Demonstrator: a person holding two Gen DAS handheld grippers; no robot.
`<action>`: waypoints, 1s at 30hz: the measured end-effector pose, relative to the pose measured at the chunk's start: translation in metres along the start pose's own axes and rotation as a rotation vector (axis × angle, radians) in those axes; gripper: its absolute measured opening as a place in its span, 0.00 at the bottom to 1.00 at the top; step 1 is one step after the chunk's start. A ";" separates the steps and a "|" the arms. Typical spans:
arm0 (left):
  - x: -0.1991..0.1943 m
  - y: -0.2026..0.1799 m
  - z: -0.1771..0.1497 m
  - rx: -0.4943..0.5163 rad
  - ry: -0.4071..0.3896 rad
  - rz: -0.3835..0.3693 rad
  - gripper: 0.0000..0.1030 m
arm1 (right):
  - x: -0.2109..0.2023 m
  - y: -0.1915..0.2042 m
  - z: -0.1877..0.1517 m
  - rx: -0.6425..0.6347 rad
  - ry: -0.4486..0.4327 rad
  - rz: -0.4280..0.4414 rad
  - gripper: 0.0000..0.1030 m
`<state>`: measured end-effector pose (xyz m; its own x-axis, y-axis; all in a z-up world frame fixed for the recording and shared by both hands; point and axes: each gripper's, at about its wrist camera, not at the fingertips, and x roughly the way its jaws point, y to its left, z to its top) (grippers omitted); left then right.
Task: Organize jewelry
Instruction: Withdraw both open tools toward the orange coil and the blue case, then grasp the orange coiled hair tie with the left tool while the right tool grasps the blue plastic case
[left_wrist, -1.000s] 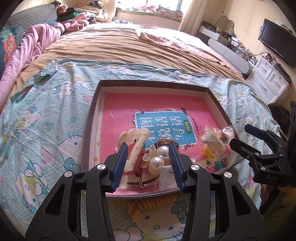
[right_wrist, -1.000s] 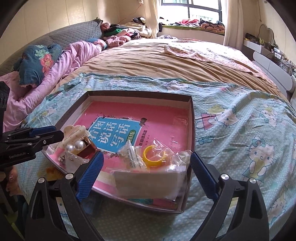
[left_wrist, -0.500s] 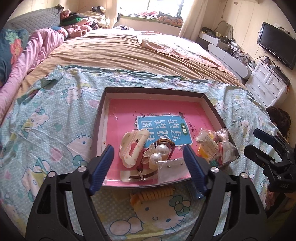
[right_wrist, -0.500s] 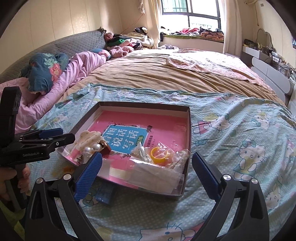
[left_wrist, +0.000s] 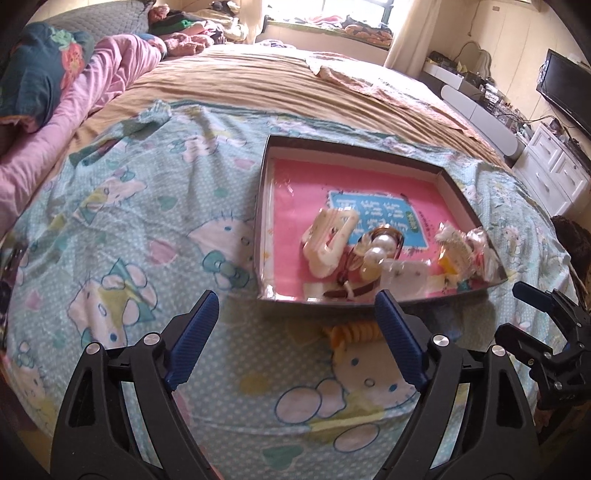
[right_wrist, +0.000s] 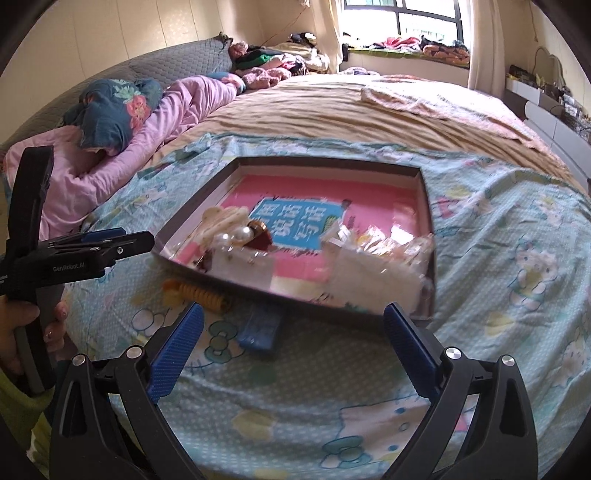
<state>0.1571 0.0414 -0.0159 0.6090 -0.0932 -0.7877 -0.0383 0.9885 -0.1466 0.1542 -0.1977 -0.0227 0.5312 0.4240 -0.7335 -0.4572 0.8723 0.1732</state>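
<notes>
A shallow dark-rimmed box (left_wrist: 351, 144) lies on the bed with a pink book as its floor. Inside it are a cream hair claw (left_wrist: 328, 240), a pearl piece (left_wrist: 376, 249) and clear packets (left_wrist: 461, 251). A yellow spiral hair tie (left_wrist: 354, 330) rests on the sheet just in front of the box. My left gripper (left_wrist: 295, 325) hovers before the box with its jaws opening and nothing between them. My right gripper (right_wrist: 295, 325) is open and empty, near the box's (right_wrist: 325, 162) front edge. The hair tie (right_wrist: 195, 291) and a small blue item (right_wrist: 260, 328) lie ahead of it.
The box sits on a cartoon-print sheet (left_wrist: 129, 240) over a tan blanket. Pink bedding and pillows (right_wrist: 110, 122) lie at the left, white drawers and a TV (left_wrist: 565, 85) at the right. A hand (right_wrist: 18, 325) holds the left gripper (right_wrist: 146, 240).
My left gripper opened wide, letting go of the pearl piece, and drew back out of the box and leftward. My right gripper also pulled back from the box.
</notes>
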 end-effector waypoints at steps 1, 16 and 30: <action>0.001 0.001 -0.003 0.000 0.006 -0.001 0.76 | 0.004 0.003 -0.003 0.003 0.005 0.009 0.93; 0.025 -0.002 -0.033 -0.029 0.103 -0.108 0.47 | 0.060 0.007 -0.022 0.054 0.116 0.040 0.38; 0.038 -0.010 -0.033 -0.032 0.112 -0.183 0.06 | 0.022 -0.008 -0.023 0.055 0.070 0.040 0.34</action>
<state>0.1542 0.0243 -0.0641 0.5162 -0.2849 -0.8077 0.0382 0.9498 -0.3106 0.1534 -0.2012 -0.0553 0.4612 0.4422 -0.7693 -0.4361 0.8680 0.2375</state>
